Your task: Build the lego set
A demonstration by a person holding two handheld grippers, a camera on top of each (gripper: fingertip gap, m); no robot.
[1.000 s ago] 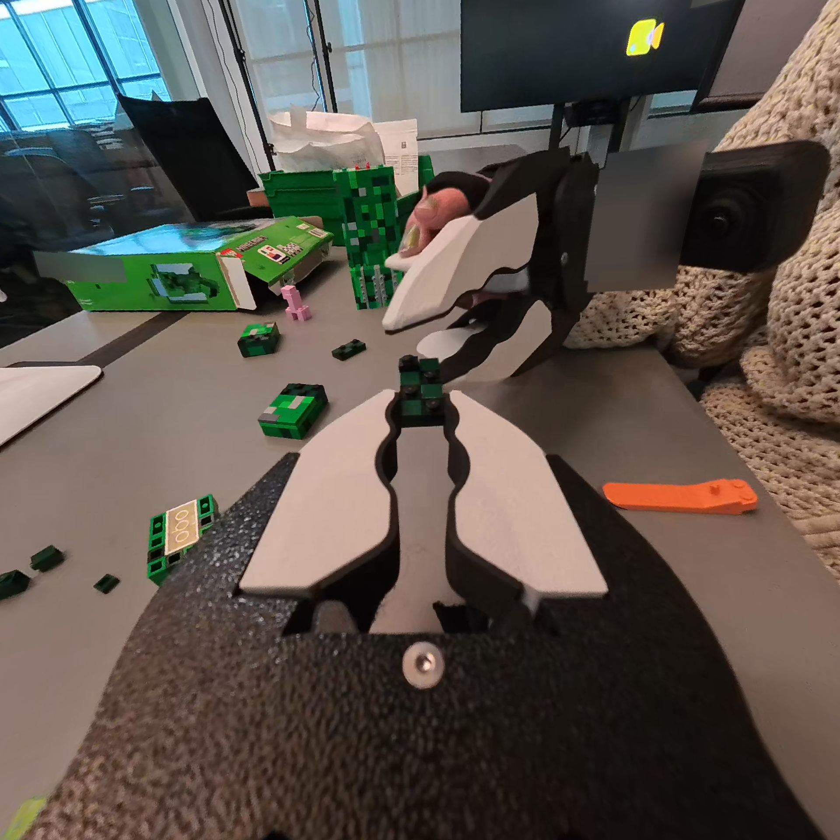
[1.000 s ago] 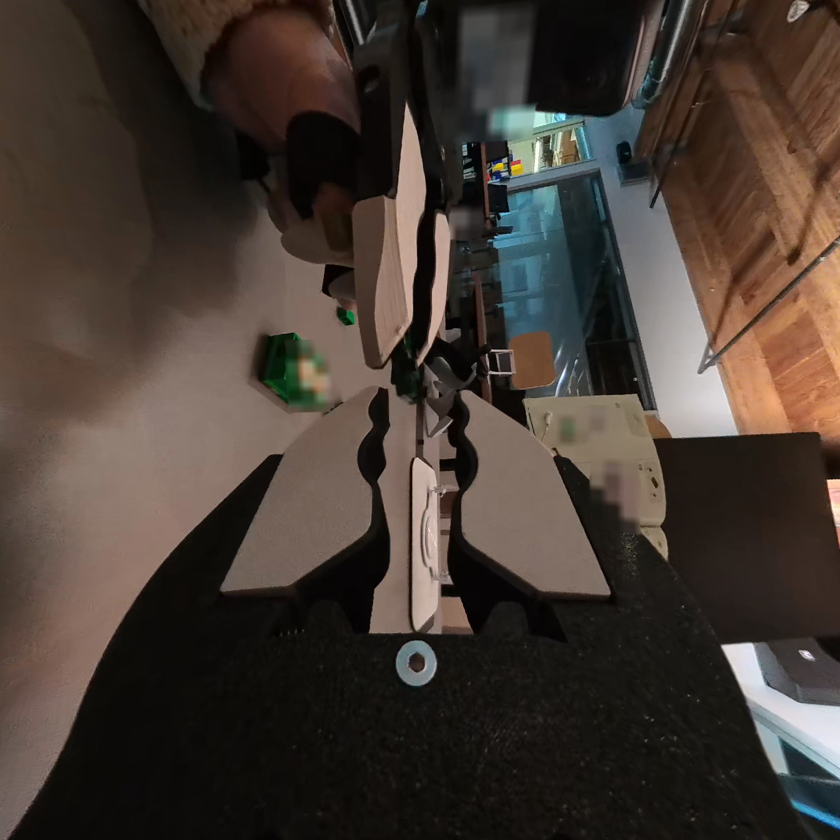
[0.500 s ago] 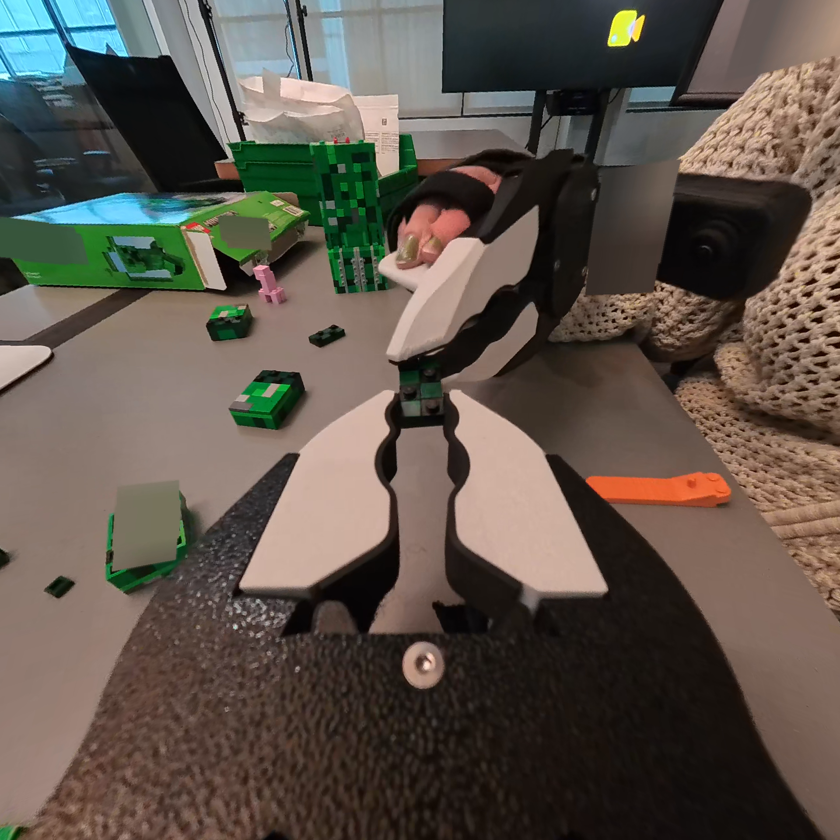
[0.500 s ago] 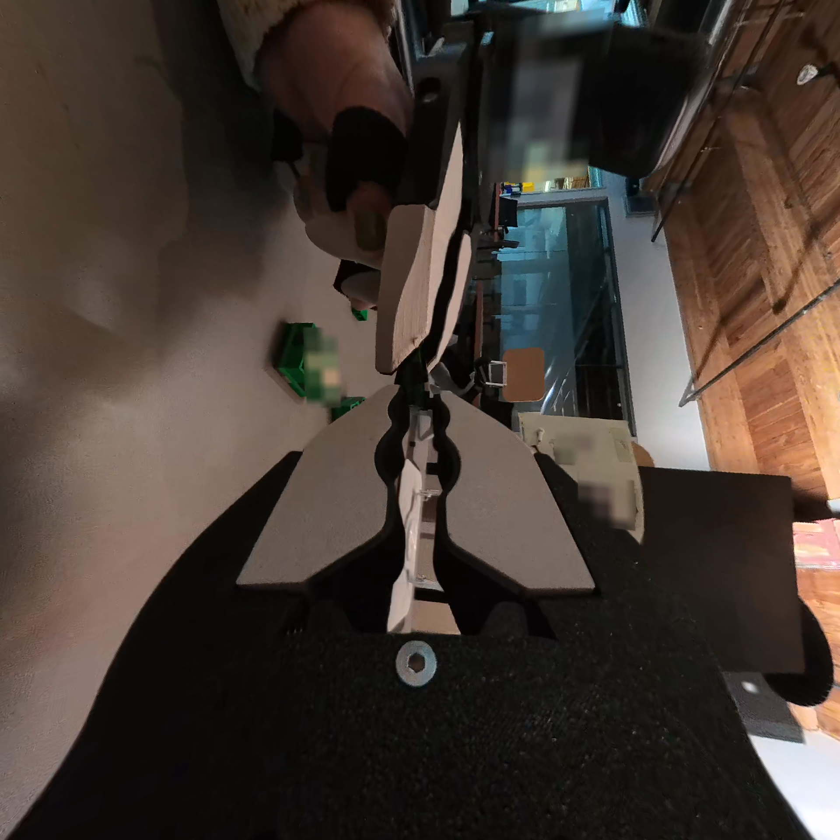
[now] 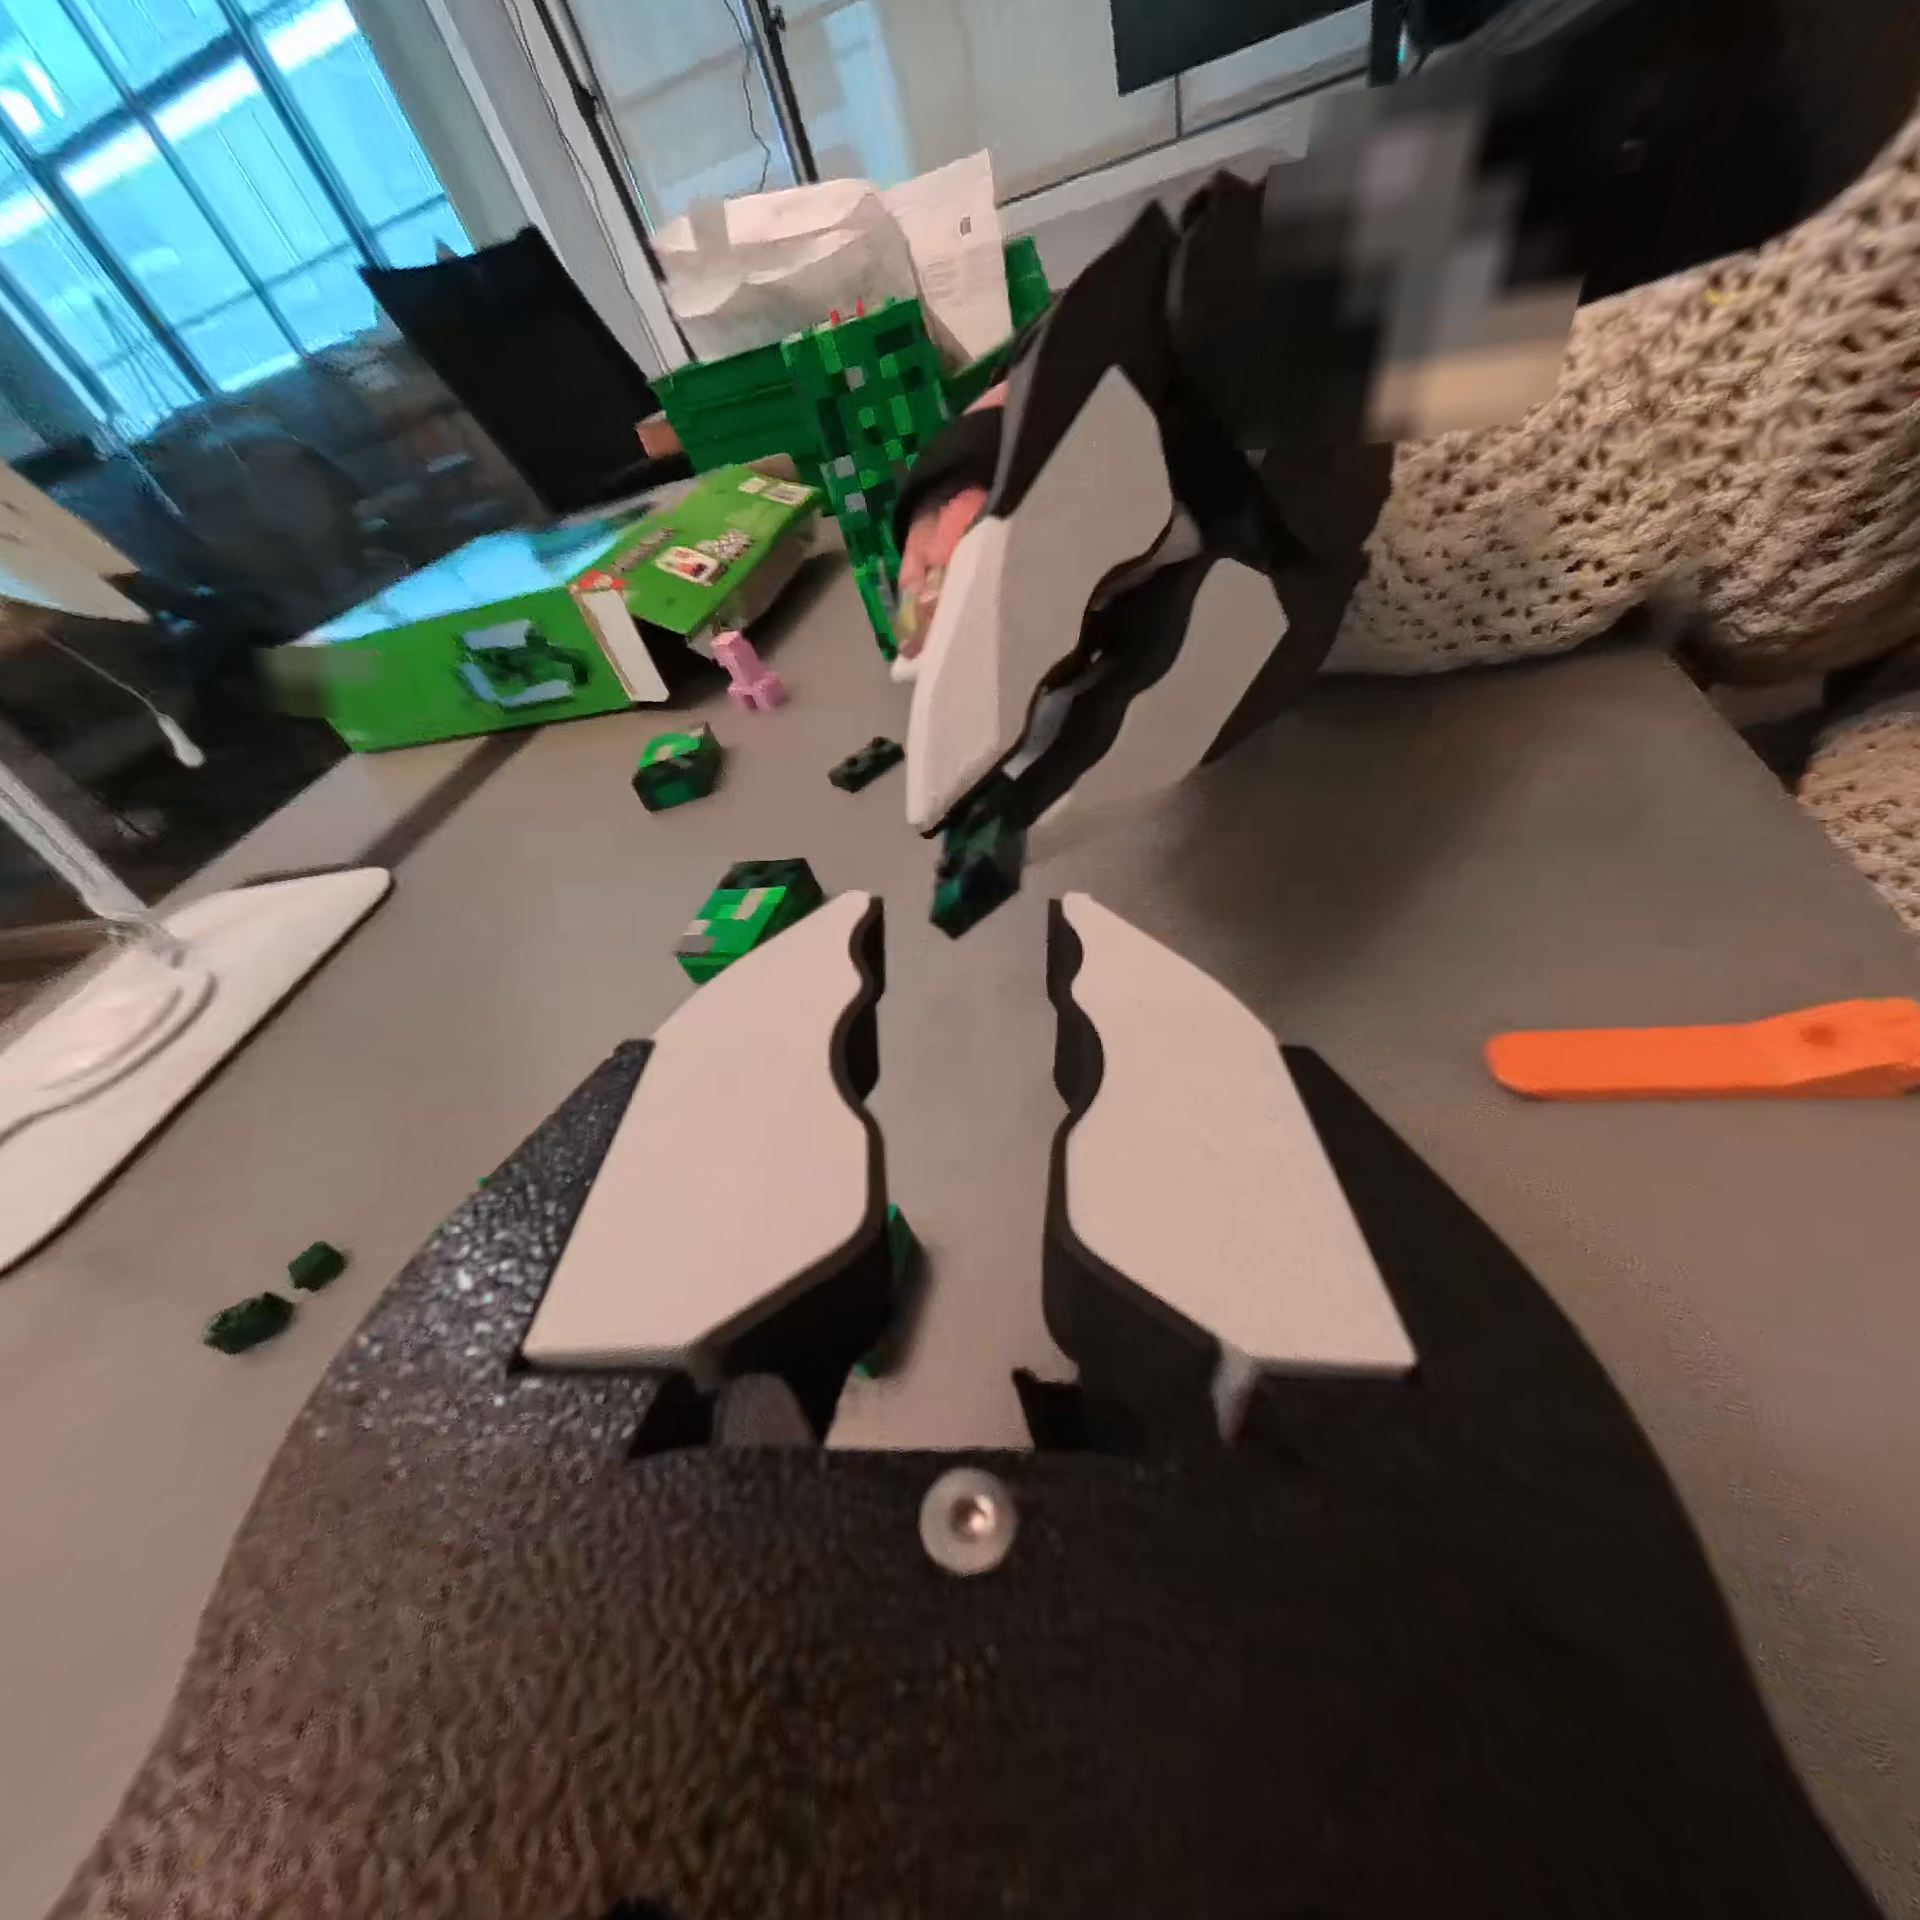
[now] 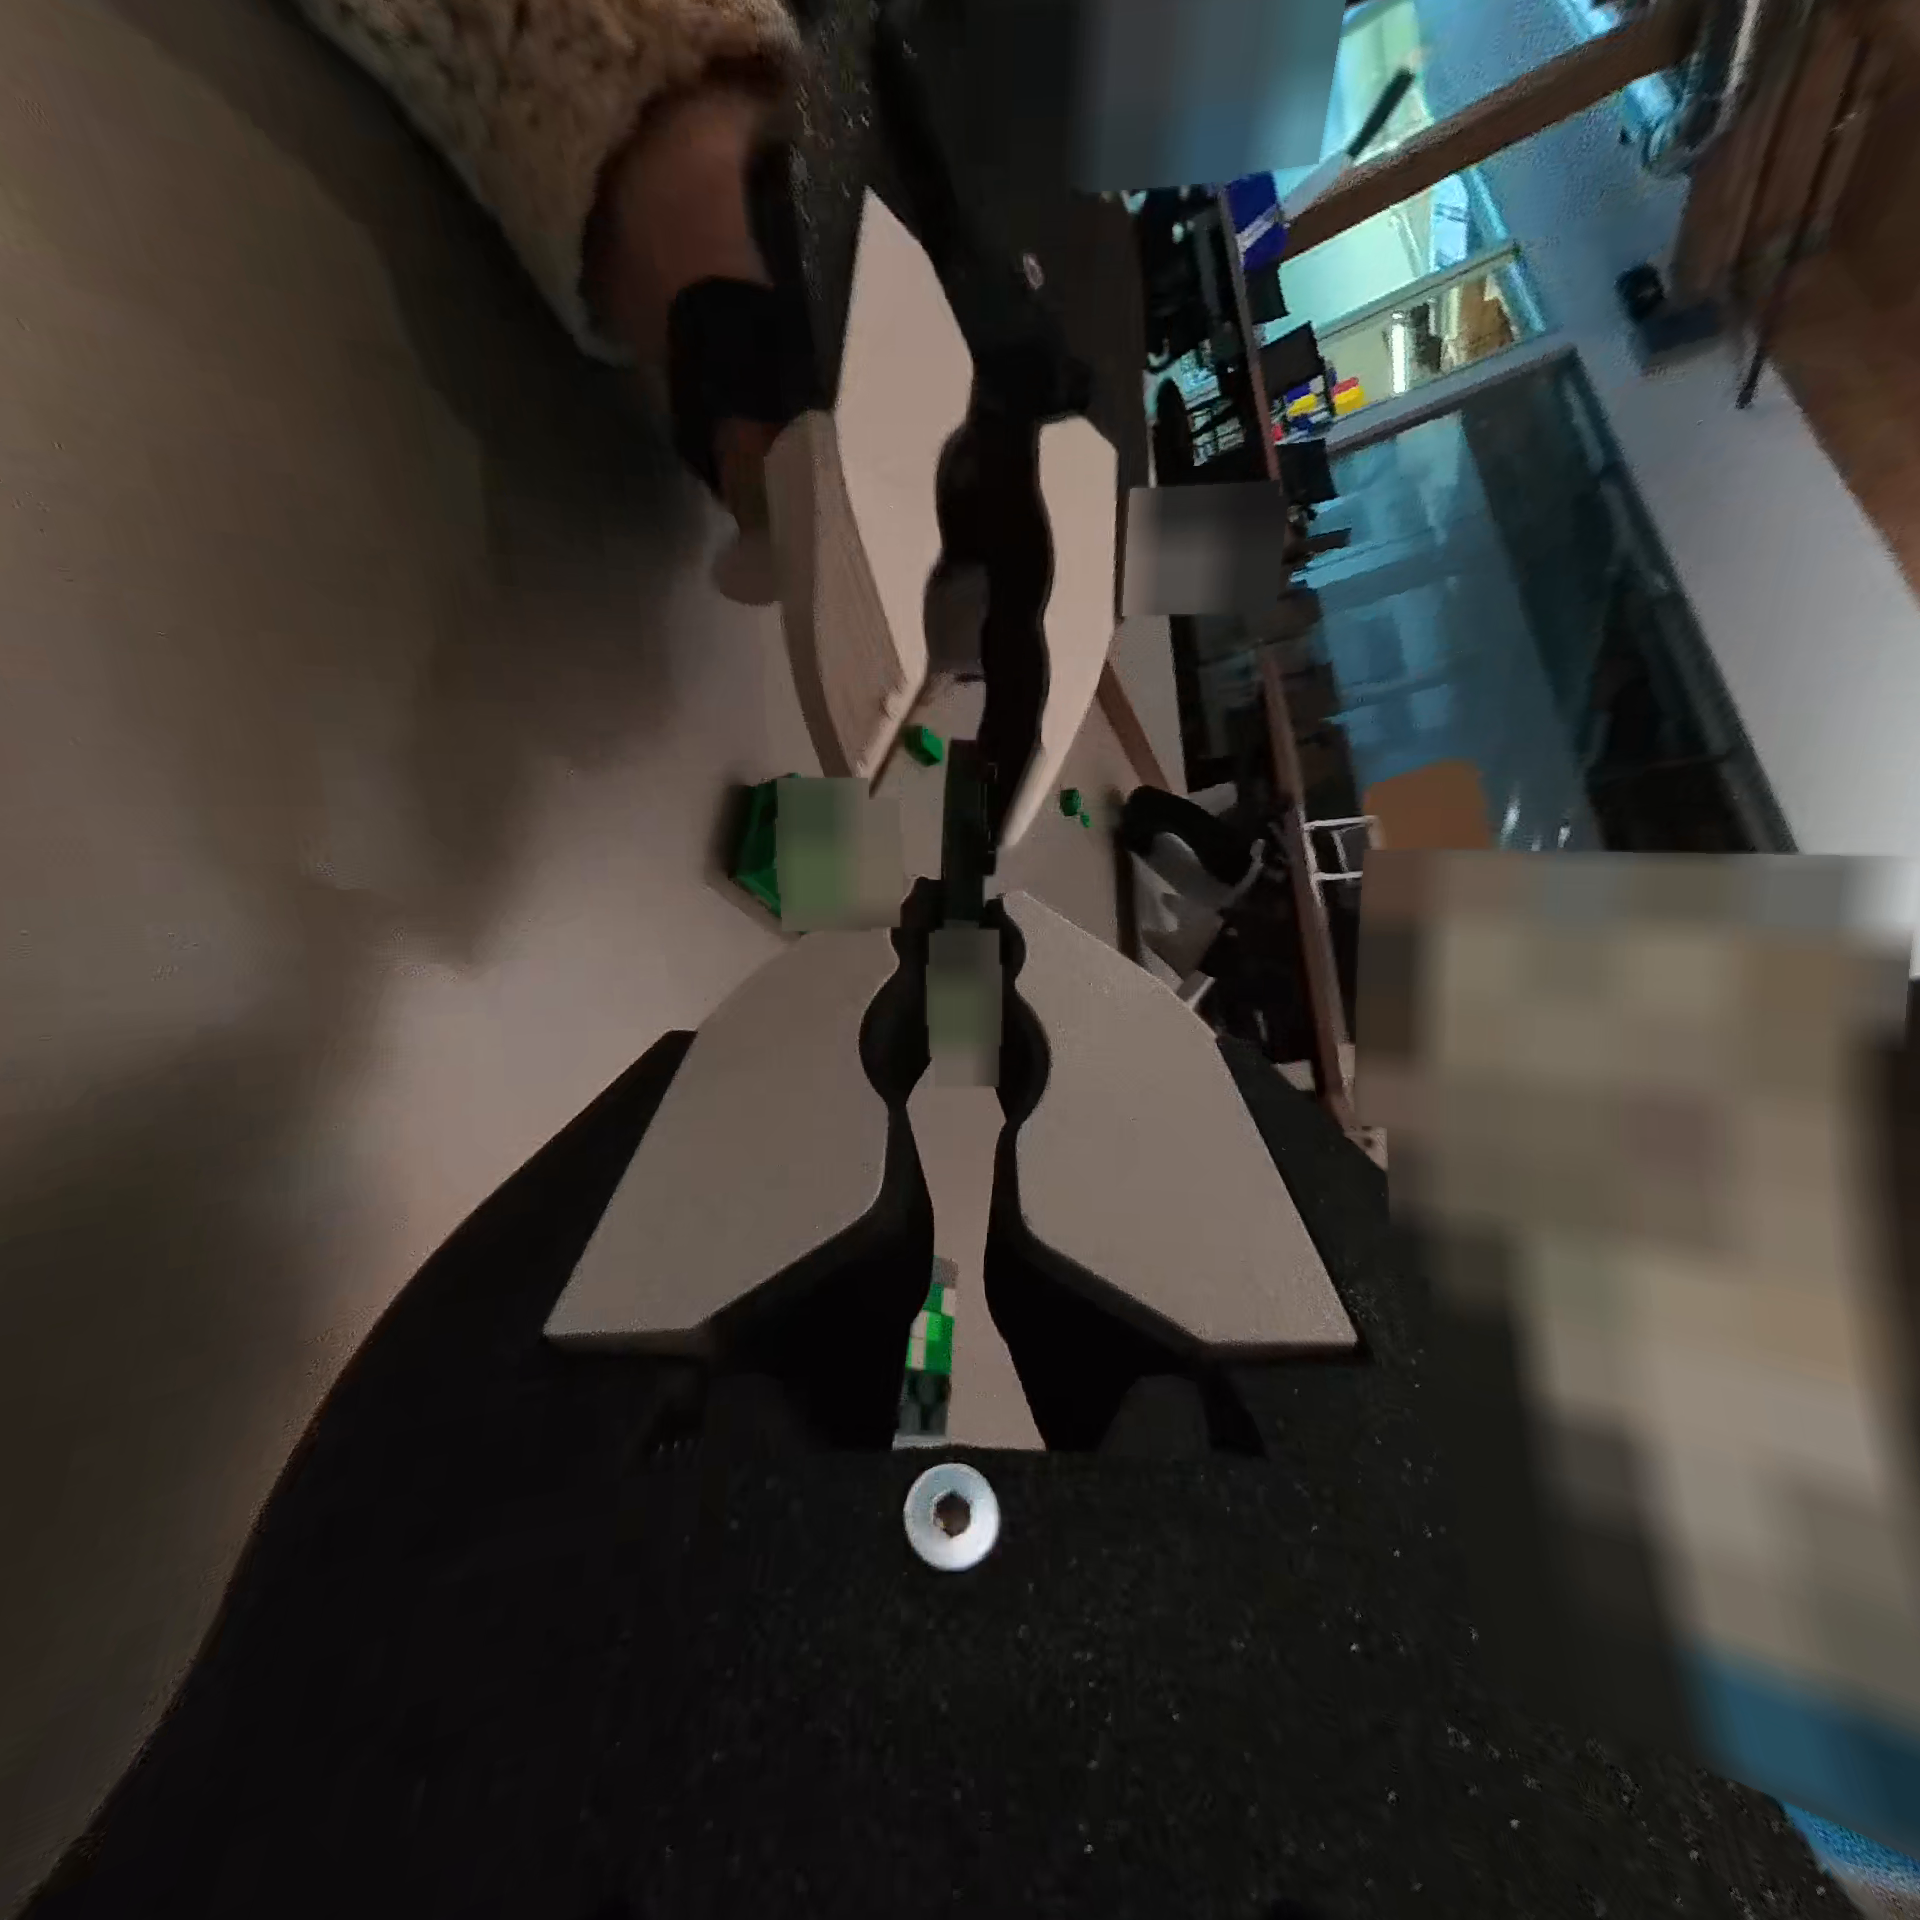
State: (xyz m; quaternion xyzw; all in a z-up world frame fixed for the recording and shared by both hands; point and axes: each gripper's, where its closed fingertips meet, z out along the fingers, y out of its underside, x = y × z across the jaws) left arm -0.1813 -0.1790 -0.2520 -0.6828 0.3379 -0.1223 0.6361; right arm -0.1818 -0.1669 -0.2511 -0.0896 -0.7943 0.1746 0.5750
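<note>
A small dark green lego assembly [image 5: 975,875] hangs from the tips of my right gripper [image 5: 971,816], just above the grey table [image 5: 1455,883]. In the right wrist view my right gripper [image 6: 961,906] is shut on this piece [image 6: 961,831]. My left gripper [image 5: 966,914] is open and empty, its fingertips just short of the piece, one on each side. It shows opposite in the right wrist view [image 6: 951,774], with a hand and a knit sleeve behind it.
A green lego box [image 5: 499,665], a tall green block figure [image 5: 873,436] and a pink figure [image 5: 748,675] stand at the back. Green blocks [image 5: 748,914] [image 5: 675,758] and small dark pieces [image 5: 270,1299] lie left. An orange brick separator [image 5: 1704,1060] lies right. A white stand base [image 5: 156,1039] sits far left. The grippers are tip to tip, or close to it.
My left gripper has opened and let go of the dark green assembly and drawn back a little. My right gripper has shut on the piece and now holds it.
</note>
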